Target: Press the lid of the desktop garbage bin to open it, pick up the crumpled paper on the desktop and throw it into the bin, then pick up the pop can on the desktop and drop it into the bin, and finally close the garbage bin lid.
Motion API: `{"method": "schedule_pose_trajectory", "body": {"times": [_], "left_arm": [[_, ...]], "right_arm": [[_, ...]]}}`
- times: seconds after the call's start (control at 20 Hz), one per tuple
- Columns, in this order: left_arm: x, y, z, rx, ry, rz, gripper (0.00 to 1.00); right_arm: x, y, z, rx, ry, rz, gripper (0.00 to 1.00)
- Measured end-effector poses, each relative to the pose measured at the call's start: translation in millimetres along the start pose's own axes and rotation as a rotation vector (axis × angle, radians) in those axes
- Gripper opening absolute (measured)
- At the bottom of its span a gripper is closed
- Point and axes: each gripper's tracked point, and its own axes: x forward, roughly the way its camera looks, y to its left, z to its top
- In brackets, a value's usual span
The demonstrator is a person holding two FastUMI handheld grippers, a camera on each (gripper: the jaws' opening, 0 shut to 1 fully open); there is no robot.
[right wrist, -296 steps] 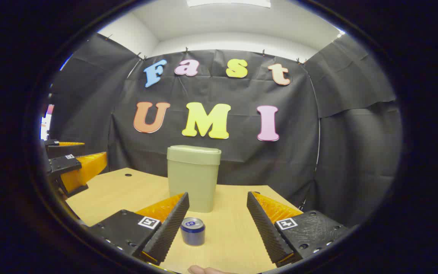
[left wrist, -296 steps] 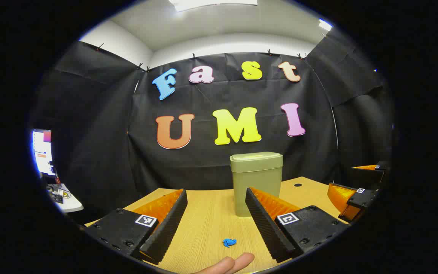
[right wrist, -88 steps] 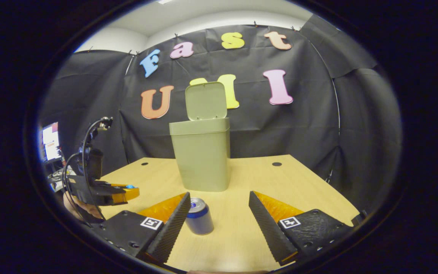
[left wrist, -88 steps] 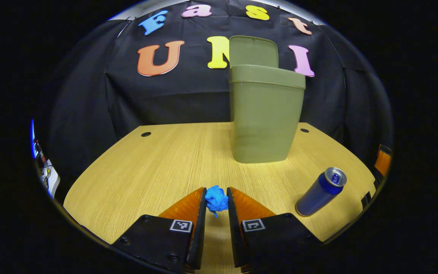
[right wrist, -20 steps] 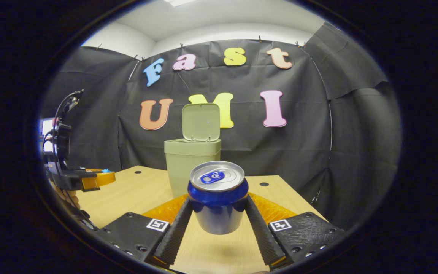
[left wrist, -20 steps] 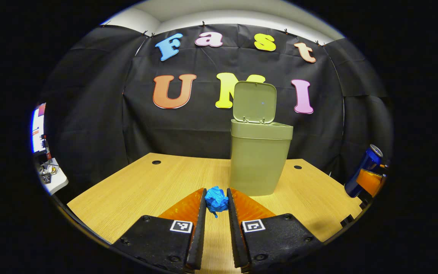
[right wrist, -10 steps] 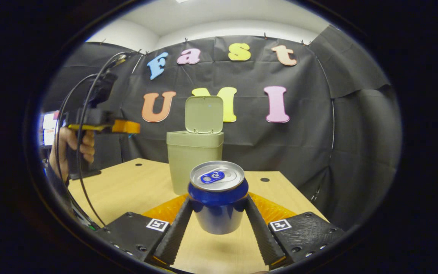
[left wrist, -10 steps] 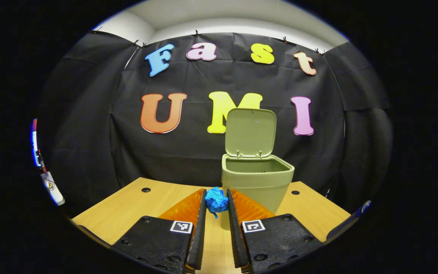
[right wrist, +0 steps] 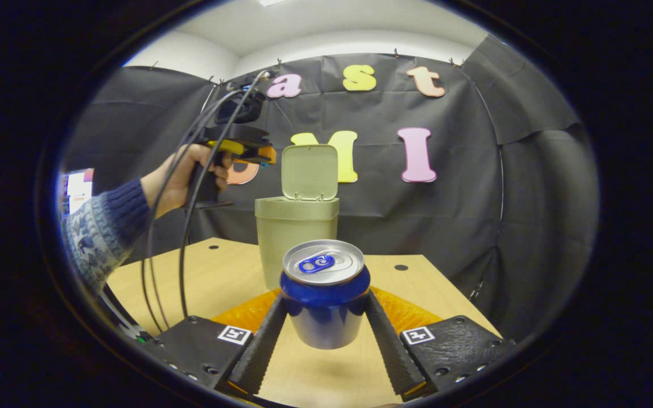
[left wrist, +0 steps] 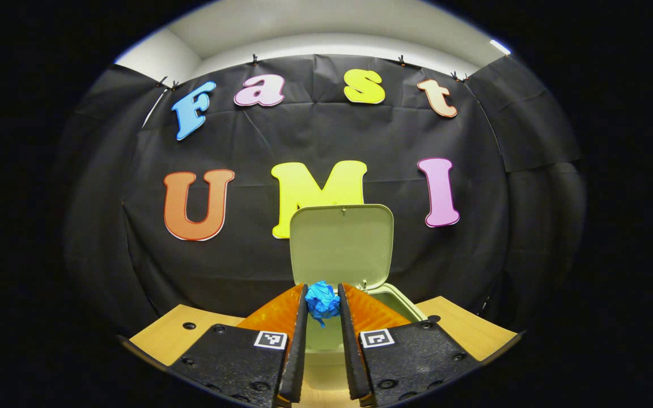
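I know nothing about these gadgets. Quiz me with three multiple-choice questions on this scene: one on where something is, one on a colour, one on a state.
1. Where is the crumpled paper?
A. on the desktop
B. between the left gripper's fingers, above the bin
C. on the lid

2. What colour is the crumpled paper?
A. blue
B. white
C. red

3. How is the bin lid?
A. shut
B. taken off
C. standing open

Answers:
1 B: the crumpled paper sits pinched in the left gripper over the garbage bin.
2 A: it is bright blue.
3 C: the lid stands upright behind the opening, while the right gripper holds the pop can.
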Motion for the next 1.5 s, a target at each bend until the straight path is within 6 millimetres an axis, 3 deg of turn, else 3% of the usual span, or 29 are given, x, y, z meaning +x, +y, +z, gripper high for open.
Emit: {"method": "schedule_pose_trajectory", "body": {"times": [0.2,0.25,0.35,0.55,0.6,0.7,0.85,0.9,0.95,1.1,1.15,1.2,1.5], "left_arm": [[34,-17,-9,0.033,0.027,-0.043,0.29],[37,-19,-11,0.017,0.02,-0.048,0.33],[40,-23,-17,-0.048,0.02,-0.059,0.36],[41,-18,-35,-0.086,0.065,-0.031,0.34],[41,-19,-37,-0.08,0.071,-0.035,0.29],[40,-17,-37,-0.075,0.07,-0.034,0.41],[38,-16,-35,-0.092,0.057,-0.036,0.37],[36,-14,-36,-0.091,0.056,-0.023,0.51],[36,-12,-39,-0.089,0.064,-0.018,0.51],[34,-11,-44,-0.054,0.084,-0.014,0.83],[33,-8,-44,-0.044,0.082,-0.008,0.81],[33,-6,-46,-0.037,0.08,-0.004,0.94],[19,7,-56,-0.001,0.092,0.009,0.97]], "right_arm": [[-3,-2,2,-0.001,-0.012,-0.019,0.81],[-3,-3,2,0.003,-0.014,-0.019,0.81],[-1,-8,2,0.018,-0.009,-0.024,0.81],[6,-16,0,0.051,0.017,-0.027,0.81],[7,-17,1,0.05,0.015,-0.032,0.81],[7,-19,0,0.041,0.01,-0.045,0.81],[9,-15,-4,0.041,0.016,-0.037,0.82],[10,-14,-4,0.034,0.019,-0.035,0.81],[8,-14,-4,0.026,0.018,-0.034,0.82],[7,-13,-5,0.006,0.009,-0.041,0.81],[8,-13,-6,0.002,0.01,-0.041,0.81],[8,-13,-6,0.002,0.011,-0.042,0.81],[9,-9,-11,0.034,0.036,-0.009,0.81]]}}
